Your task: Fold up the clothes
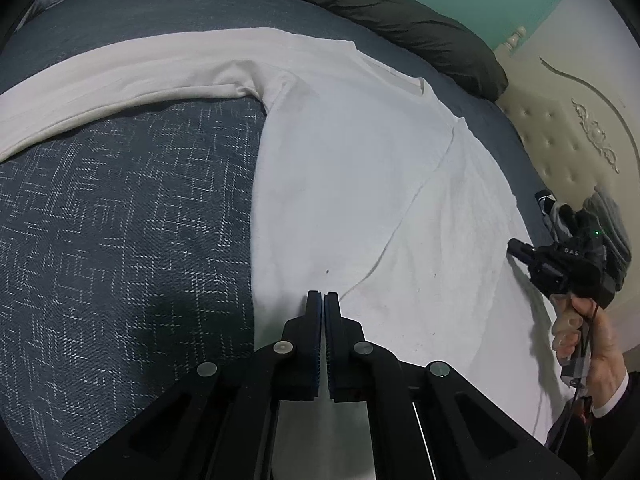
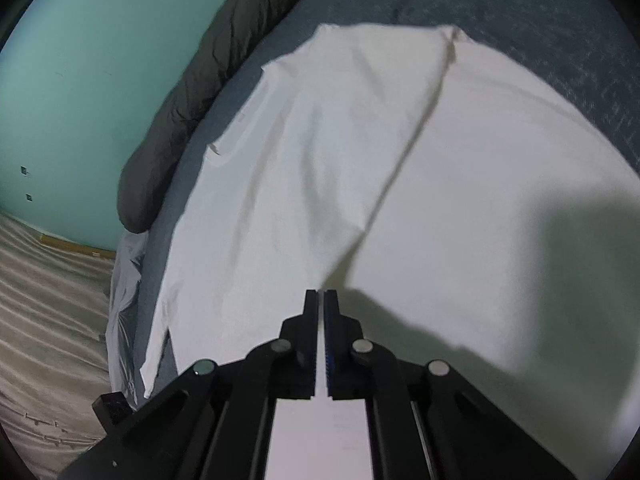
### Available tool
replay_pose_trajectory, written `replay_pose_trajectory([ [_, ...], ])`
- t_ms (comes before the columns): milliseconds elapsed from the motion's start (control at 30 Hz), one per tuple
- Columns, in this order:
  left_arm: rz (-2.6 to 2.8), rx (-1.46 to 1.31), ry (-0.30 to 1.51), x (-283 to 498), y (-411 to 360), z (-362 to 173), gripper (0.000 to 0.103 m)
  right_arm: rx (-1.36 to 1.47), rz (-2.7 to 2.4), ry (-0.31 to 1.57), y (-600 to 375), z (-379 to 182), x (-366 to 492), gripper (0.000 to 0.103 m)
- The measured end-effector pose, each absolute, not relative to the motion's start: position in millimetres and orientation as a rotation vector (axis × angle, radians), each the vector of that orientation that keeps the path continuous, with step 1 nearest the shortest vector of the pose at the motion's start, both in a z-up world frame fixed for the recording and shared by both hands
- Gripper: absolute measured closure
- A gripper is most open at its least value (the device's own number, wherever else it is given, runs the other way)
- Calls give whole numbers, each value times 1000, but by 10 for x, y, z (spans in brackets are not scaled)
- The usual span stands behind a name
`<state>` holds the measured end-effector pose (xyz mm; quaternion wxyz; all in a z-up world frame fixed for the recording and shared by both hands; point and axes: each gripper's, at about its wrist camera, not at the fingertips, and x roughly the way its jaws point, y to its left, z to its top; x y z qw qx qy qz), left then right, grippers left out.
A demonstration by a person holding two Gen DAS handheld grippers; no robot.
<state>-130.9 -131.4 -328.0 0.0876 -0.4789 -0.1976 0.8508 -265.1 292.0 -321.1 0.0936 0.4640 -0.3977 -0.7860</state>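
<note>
White shirt on bed: one sleeve folded in ahead of the fingers, other outstretched. Left gripper and right gripper closed on hem; body folds remain.

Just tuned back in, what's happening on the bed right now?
A person is folding a white long-sleeved shirt spread on a dark blue bedspread, with a handheld gripper in each hand. The left gripper and the right gripper both have their jaws shut down at the near hem; whether cloth is pinched between them is hard to tell. One sleeve still lies stretched out sideways, while the other side already looks folded in over the body.
</note>
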Motion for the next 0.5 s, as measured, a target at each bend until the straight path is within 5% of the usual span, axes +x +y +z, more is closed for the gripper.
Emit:
replay_pose_trajectory([
  [200,2529,-1427,-592,-1326,-1321,-3289,101,1378,-2334,-1220,3011,-3225,-2665,95],
  [300,2529,-1430,-592,-1321,-1323,-3298,101,1343,-2376,-1240,3147,-3170,-2658,70],
  [500,2531,-1434,-583,-1315,-1302,-3298,101,1332,-2437,-1252,3277,-3148,-2806,69],
])
